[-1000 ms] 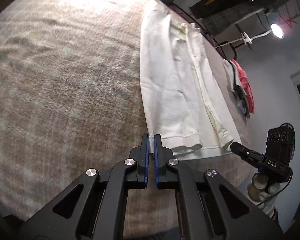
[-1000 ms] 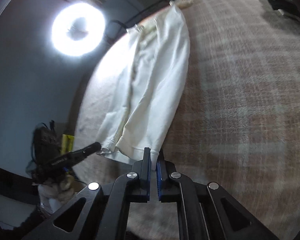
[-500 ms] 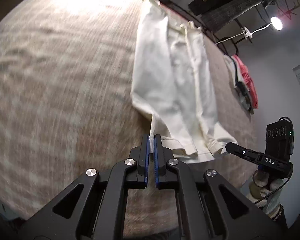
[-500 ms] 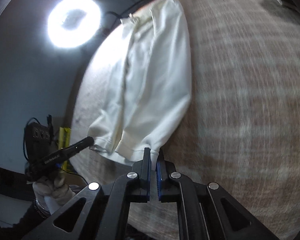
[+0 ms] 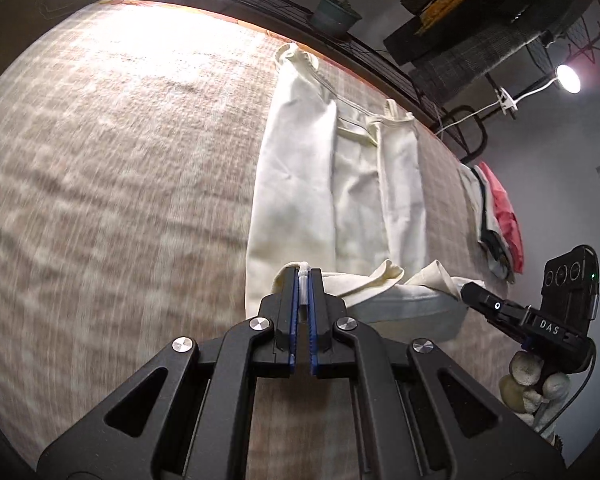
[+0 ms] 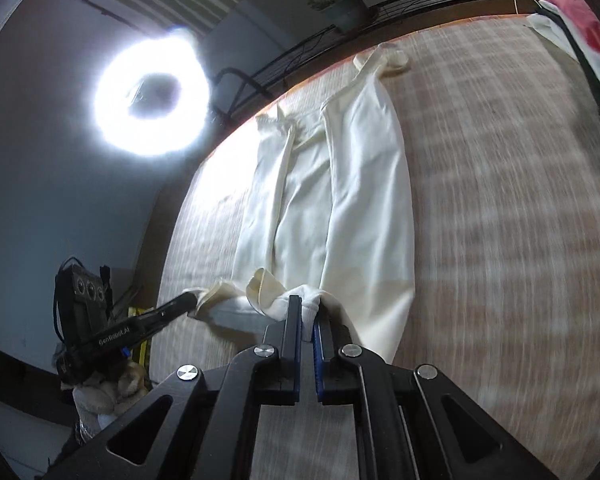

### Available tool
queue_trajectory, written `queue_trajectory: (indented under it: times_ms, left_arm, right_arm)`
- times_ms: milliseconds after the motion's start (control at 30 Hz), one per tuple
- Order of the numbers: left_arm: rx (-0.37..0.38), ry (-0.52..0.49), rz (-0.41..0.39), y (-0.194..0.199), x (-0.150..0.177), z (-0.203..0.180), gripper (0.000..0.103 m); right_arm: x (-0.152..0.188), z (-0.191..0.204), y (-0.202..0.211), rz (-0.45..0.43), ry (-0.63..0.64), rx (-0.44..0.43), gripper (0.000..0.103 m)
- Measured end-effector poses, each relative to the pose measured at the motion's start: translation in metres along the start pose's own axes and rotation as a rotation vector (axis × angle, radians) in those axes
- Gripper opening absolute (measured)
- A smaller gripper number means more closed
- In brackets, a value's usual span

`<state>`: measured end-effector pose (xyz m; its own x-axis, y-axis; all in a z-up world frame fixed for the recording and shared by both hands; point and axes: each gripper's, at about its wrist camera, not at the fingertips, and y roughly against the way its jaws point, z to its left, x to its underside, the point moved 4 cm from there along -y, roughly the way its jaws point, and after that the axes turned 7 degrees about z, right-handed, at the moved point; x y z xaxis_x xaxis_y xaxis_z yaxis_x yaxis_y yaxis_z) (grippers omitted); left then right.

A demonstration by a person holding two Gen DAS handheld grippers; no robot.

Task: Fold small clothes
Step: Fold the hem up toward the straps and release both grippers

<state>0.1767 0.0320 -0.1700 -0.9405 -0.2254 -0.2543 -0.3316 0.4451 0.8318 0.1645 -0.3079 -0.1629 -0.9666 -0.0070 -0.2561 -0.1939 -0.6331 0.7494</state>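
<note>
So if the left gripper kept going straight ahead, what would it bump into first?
The left gripper is shut on the hem of the cream garment, and the rest of that garment lies straight ahead on the plaid bedcover. Likely more cloth first, though depth is unclear.

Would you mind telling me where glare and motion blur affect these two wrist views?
Left wrist view: the blanket is streaked with motion blur and washed out by glare at its far edge, while the left claw stays sharp on the garment. Right wrist view: the ring light blooms to white, and the blanket smears on the right; the right claw is crisp.
</note>
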Motion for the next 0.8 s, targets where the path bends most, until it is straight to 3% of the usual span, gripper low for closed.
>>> queue_trajectory:
  times_ms: [233, 300, 367, 567, 800]
  left_arm:
    - [-0.017, 0.007, 0.001, -0.02, -0.021, -0.001, 0.002]
    - [-0.036, 0.005, -0.034, -0.017, -0.028, -0.001, 0.002]
    - [-0.042, -0.004, -0.058, -0.011, -0.032, -0.002, 0.009]
    - [-0.06, -0.087, -0.085, 0.001, -0.021, -0.011, 0.01]
    - [-0.083, -0.218, 0.015, -0.031, 0.014, -0.022, 0.01]
  right_arm:
    - [-0.03, -0.018, -0.024, 0.01, -0.05, 0.022, 0.003]
    - [-0.036, -0.02, -0.025, 0.006, -0.051, 0.031, 0.015]
    - [-0.041, -0.02, -0.022, -0.002, -0.035, 0.066, 0.028]
    - [-0.036, -0.006, -0.014, -0.009, 0.069, 0.087, 0.026]
    - [-0.003, -0.007, -0.036, 0.094, 0.153, 0.178, 0.022]
